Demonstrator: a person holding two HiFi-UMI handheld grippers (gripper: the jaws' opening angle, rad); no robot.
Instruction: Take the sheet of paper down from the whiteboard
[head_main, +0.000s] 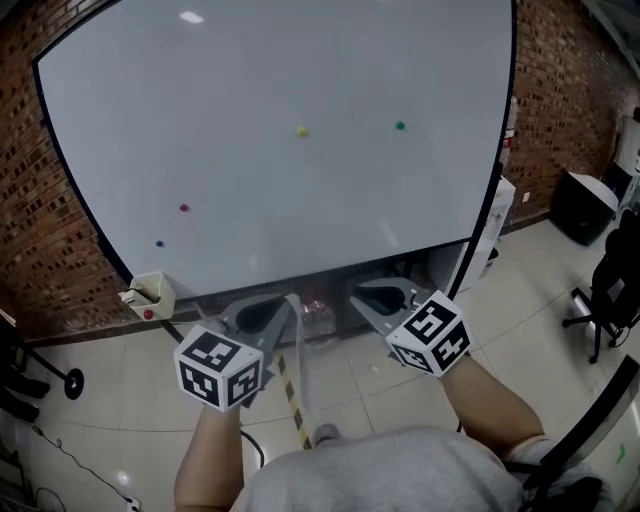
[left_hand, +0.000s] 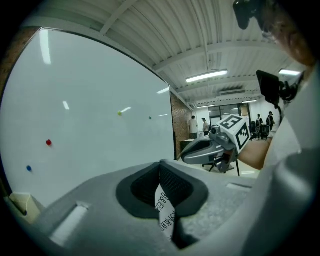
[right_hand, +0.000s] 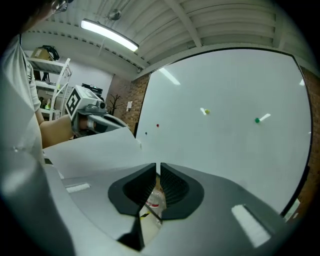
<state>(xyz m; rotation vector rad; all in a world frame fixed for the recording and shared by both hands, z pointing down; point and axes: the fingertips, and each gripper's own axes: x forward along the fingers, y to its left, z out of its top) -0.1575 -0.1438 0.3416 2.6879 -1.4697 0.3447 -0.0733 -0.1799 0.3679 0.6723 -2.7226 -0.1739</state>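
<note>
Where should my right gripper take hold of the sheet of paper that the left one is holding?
Probably the free edge of the sheet of paper, near its loose corner, approached from the right. The left gripper clamps one edge, and the sheet spreads flat toward the right gripper.

The white sheet of paper (right_hand: 95, 152) (print on one face) hangs clear of the whiteboard (head_main: 280, 150), its edge pinched in the left claw (left_hand: 160, 170).
</note>
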